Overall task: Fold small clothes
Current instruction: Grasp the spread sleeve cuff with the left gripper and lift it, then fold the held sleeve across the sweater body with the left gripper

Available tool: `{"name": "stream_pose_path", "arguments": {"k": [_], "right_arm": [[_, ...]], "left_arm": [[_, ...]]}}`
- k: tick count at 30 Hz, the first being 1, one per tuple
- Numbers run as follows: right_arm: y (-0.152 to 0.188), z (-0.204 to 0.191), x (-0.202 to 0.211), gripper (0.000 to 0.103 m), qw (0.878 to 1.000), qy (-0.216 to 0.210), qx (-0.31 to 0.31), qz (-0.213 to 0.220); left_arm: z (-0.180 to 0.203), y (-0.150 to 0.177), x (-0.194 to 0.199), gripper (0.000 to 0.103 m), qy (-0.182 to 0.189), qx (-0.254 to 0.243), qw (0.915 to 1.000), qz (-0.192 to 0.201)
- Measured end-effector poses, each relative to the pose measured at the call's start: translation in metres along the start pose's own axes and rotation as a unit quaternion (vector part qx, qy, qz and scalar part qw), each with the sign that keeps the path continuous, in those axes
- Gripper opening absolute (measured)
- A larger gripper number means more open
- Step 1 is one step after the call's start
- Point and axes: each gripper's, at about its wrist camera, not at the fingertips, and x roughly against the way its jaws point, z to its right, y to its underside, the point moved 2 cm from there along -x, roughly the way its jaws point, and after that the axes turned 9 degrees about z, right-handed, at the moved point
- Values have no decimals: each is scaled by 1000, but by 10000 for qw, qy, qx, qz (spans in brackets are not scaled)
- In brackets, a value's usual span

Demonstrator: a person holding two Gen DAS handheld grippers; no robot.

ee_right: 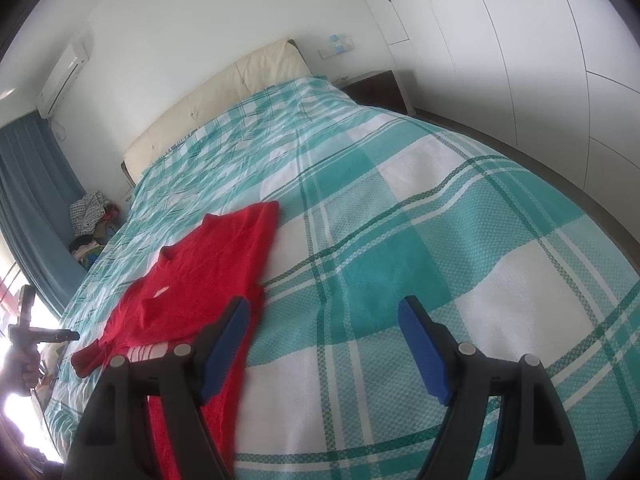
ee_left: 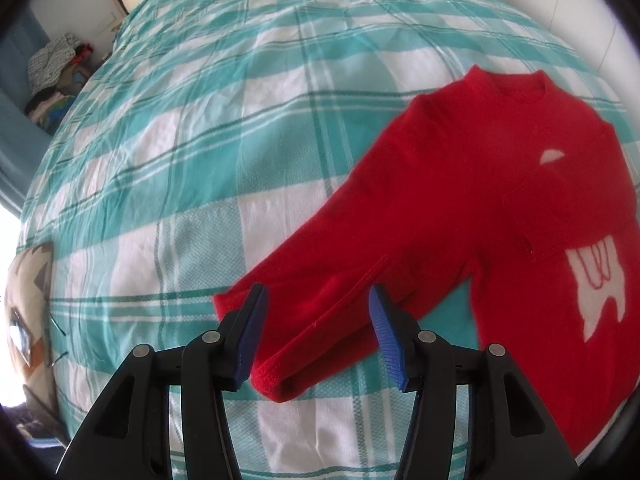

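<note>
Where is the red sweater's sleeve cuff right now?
In the left wrist view the cuff lies on the checked bedspread at bottom centre, between the open left gripper's blue pads, which don't press it.

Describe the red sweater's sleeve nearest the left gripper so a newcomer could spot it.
Start at the bed's teal-and-white plaid cover, then the red sweater spread flat on it. The sleeve slants out from the body, its ribbed cuff between the left gripper's open blue pads.
</note>
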Motion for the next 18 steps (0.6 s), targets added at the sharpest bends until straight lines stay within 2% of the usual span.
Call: {"name": "stream_pose_path", "arguments": {"k": [1,5,6,7,8,9,11,14,16,18], "right_arm": [[0,2,-1,76,10000,34,-44,-10],[0,9,0,76,9998,145,-152,-4],[0,10,0,76,9997,167,-157,5],[0,11,1,76,9997,177,-158,15],[0,11,1,76,9997,174,-157,23],[0,10,1,76,9997,171,-151,32],[-1,10,2,76,9998,166,-129,50],[-1,8,5,76,9998,125,-127,80],[-2,7,7,76,9998,76,-140,93],[-3,6,8,76,9998,34,-157,105]], "left_arm": [[1,3,-4,61,14,-54,10000,-45],[7,13,-18,62,-6,-379,9990,-247],[8,15,-21,54,0,-420,9987,-291],[8,16,-24,24,52,-403,9985,-354],[7,17,-27,6,126,-320,9984,-458],[6,17,-27,5,175,-230,9984,-480],[7,12,-15,4,62,-224,9995,-222],[7,-9,24,4,159,249,9990,331],[12,-30,60,4,254,548,9945,851],[26,-54,98,4,394,711,9867,1411]]}}
